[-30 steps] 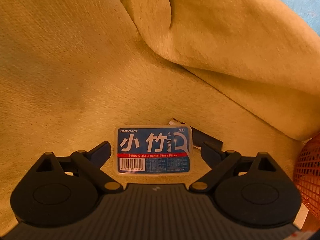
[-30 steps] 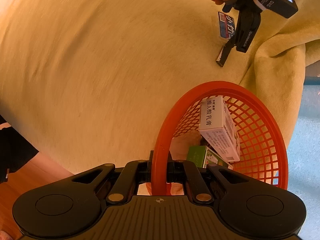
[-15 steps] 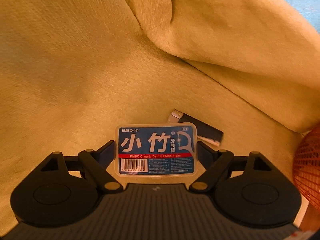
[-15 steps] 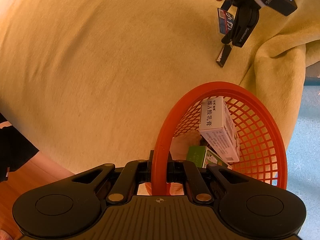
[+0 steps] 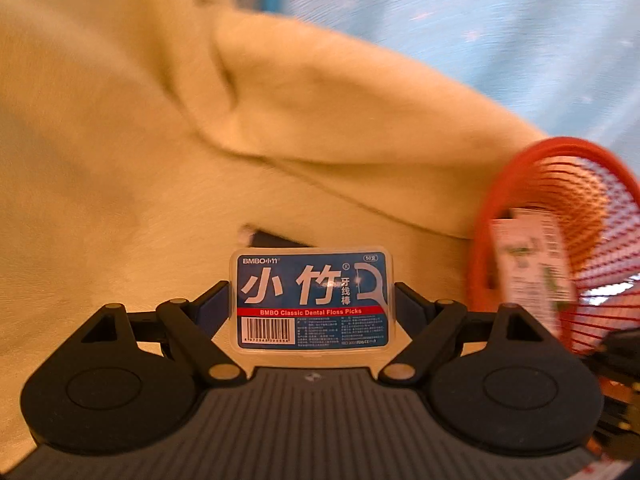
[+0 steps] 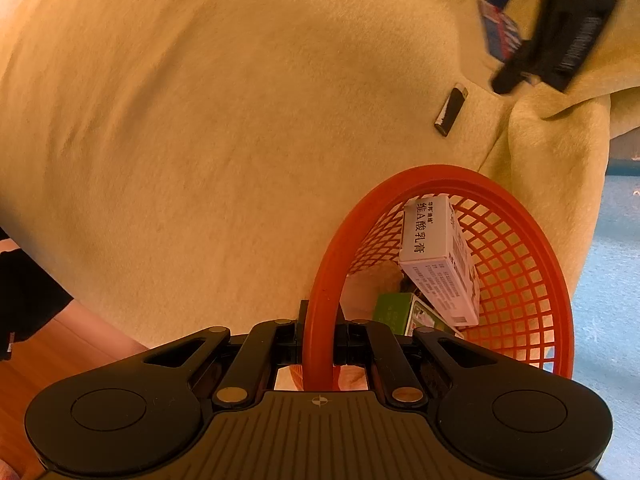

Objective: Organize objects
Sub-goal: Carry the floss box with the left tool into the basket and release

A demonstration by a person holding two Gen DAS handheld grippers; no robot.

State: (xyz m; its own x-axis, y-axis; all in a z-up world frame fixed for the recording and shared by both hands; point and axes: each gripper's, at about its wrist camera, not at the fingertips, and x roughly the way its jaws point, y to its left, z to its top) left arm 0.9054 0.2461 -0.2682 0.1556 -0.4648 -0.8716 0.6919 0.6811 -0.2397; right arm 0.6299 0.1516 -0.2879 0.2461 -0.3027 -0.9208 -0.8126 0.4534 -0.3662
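My left gripper [image 5: 312, 300] is shut on a blue dental floss pick box [image 5: 312, 300], held up off the yellow blanket [image 5: 120, 160]. In the right wrist view the same box [image 6: 500, 32] shows blurred at the top right in the left gripper [image 6: 520, 52]. My right gripper [image 6: 318, 344] is shut on the rim of an orange mesh basket [image 6: 520, 264]. The basket [image 5: 560, 184] also appears at the right of the left wrist view. Inside it lie a white carton [image 6: 436, 256] and a green box [image 6: 404, 316]. A small black lighter [image 6: 450, 110] lies on the blanket.
The yellow blanket [image 6: 200, 120] covers the whole surface, with a thick fold [image 5: 360, 112] at the back right. Blue floor [image 6: 608, 300] lies beyond the basket. A wooden floor [image 6: 60, 360] and a person's dark sleeve [image 6: 24, 288] show at the lower left.
The left gripper shut on the floss box, lifted it off the blanket and swung toward the basket, uncovering the lighter. The right gripper kept its hold on the basket rim.
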